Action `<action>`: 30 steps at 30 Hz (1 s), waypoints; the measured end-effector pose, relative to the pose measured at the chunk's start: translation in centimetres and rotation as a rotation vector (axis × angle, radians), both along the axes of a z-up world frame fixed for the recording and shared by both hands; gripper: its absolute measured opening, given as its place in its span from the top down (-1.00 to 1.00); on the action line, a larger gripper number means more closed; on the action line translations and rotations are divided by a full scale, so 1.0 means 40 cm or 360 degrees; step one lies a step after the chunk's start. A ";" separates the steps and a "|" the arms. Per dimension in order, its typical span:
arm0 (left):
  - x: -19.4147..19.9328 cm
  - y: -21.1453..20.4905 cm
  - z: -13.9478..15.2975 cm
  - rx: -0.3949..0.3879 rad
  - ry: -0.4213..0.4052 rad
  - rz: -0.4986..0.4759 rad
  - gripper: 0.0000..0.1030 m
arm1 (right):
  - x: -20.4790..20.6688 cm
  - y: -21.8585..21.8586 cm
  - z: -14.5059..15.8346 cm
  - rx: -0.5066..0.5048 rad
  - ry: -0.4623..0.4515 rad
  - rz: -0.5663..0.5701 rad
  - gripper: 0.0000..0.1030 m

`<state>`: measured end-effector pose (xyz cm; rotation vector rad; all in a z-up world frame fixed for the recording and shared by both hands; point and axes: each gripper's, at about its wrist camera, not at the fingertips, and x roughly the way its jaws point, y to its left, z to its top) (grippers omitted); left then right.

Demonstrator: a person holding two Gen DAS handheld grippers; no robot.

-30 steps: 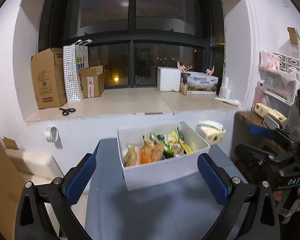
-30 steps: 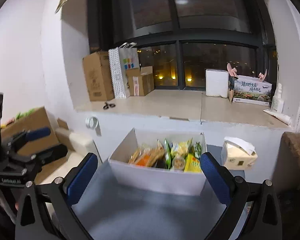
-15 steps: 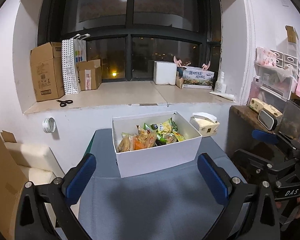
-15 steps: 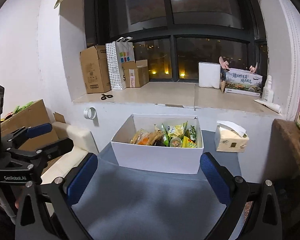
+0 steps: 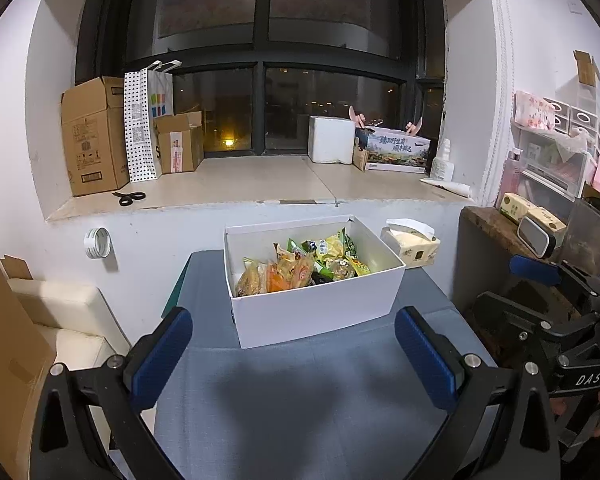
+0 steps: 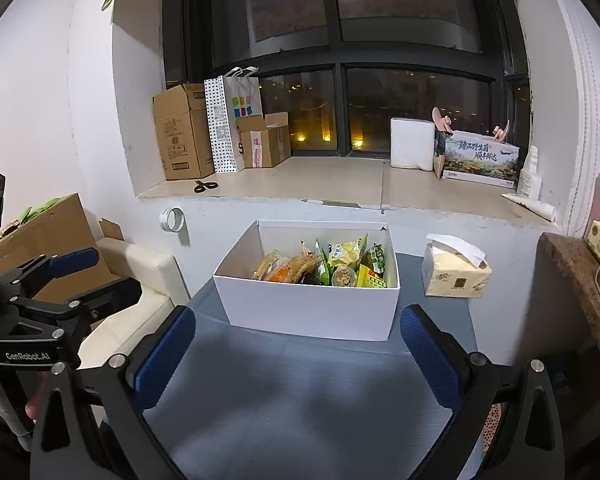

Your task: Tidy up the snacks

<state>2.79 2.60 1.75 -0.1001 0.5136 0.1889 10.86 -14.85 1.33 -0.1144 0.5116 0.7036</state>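
Note:
A white open box [image 5: 316, 312] [image 6: 308, 308] stands at the far end of the grey-blue table [image 5: 300, 400] [image 6: 300, 400]. Several snack packets [image 5: 300, 266] [image 6: 328, 266], orange, yellow and green, lie inside it. My left gripper [image 5: 296, 352] hangs open above the table in front of the box, with nothing between its blue pads. My right gripper [image 6: 298, 354] is open and empty too, a little nearer than the box. Each gripper shows at the edge of the other's view: the right gripper [image 5: 548, 300] at the right, the left gripper [image 6: 60, 280] at the left.
A tissue pack [image 5: 412, 242] [image 6: 456, 270] sits right of the box. Behind is a window ledge [image 5: 260, 184] with cardboard boxes [image 5: 92, 136], a paper bag [image 5: 146, 124], scissors [image 5: 132, 197] and a printed carton [image 5: 396, 150]. A wooden shelf [image 5: 496, 224] stands right, a cream cushion [image 6: 136, 280] left.
Both grippers have drawn back and up from the box, which now looks smaller and farther off. More table shows in front of it. Both stay open.

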 end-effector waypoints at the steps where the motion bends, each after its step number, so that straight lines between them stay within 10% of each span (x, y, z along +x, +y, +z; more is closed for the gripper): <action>1: 0.000 -0.001 0.000 0.0000 0.0000 -0.0002 -1.00 | -0.001 0.000 0.000 0.0001 -0.0001 -0.0002 -1.00; 30: 0.003 -0.003 -0.005 -0.0023 0.0022 -0.0023 -1.00 | -0.005 -0.003 0.002 0.0021 0.0013 0.0020 -1.00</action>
